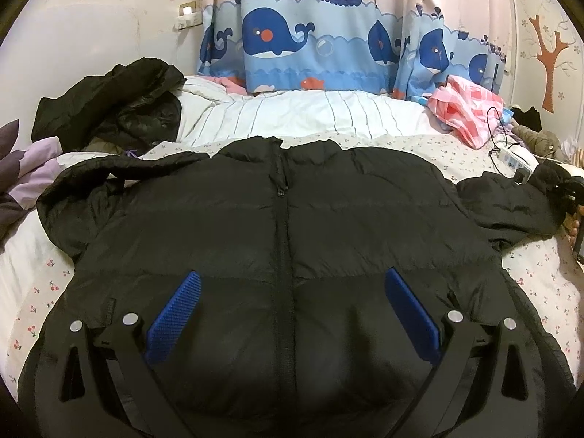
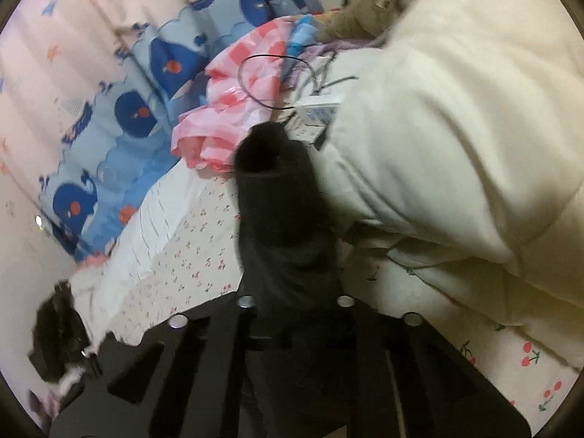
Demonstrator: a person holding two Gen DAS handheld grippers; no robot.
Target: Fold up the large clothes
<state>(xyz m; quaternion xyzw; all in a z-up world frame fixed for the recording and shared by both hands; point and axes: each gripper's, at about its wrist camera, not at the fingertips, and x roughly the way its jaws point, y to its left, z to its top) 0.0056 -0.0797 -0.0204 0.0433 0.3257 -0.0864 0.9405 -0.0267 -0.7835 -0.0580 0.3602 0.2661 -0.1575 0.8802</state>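
Observation:
A black puffer jacket [image 1: 284, 241] lies front up on the bed, zipper down the middle, sleeves spread to both sides. My left gripper [image 1: 292, 292] hovers open over the jacket's lower front, its blue pads [image 1: 175, 314] wide apart and empty. My right gripper [image 2: 288, 255] is shut on the jacket's right sleeve [image 2: 277, 182], whose cuff sticks out past the hidden fingertips. In the left wrist view that sleeve end [image 1: 547, 182] is lifted at the far right edge.
The bed has a cherry-print sheet [image 1: 419, 153] and a striped white cover [image 1: 310, 116]. Another dark garment [image 1: 109, 106] is piled at back left. A pink checked bag [image 1: 471, 109], a power strip [image 1: 514, 160] with cable and a cream duvet [image 2: 456, 109] lie at right.

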